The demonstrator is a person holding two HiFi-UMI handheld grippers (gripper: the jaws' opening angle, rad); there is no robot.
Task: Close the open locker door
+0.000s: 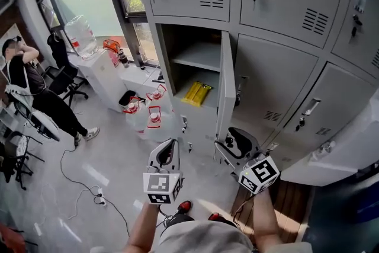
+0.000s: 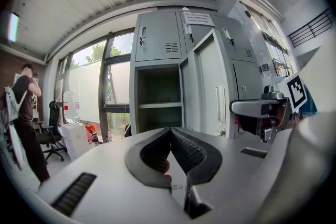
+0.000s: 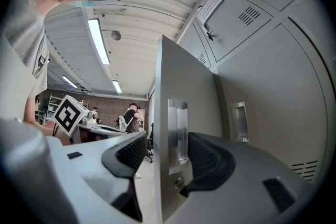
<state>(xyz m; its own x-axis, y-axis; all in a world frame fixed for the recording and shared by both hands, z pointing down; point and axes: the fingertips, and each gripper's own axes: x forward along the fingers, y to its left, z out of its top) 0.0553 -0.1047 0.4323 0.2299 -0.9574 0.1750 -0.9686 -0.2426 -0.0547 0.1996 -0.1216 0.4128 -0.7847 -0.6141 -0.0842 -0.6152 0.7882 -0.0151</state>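
The open locker door (image 1: 225, 87) stands edge-on to me in the head view, swung out from its grey compartment (image 1: 195, 59), where a yellow packet (image 1: 197, 93) lies on the lower shelf. My right gripper (image 1: 227, 143) is at the door's lower part. In the right gripper view the door's edge (image 3: 164, 113) with its metal handle (image 3: 177, 131) sits between the jaws of the right gripper (image 3: 167, 139), which is open, the left pad clear of the door. My left gripper (image 1: 169, 146) hangs left of the door, shut on nothing. The left gripper (image 2: 169, 132) points at the door (image 2: 207, 86).
Closed grey lockers (image 1: 278, 86) fill the wall to the right and above. Water bottles (image 1: 155, 117) stand on the floor below the open compartment. A person (image 1: 29, 83) and office chairs are far left, and a cable (image 1: 89, 186) lies on the floor.
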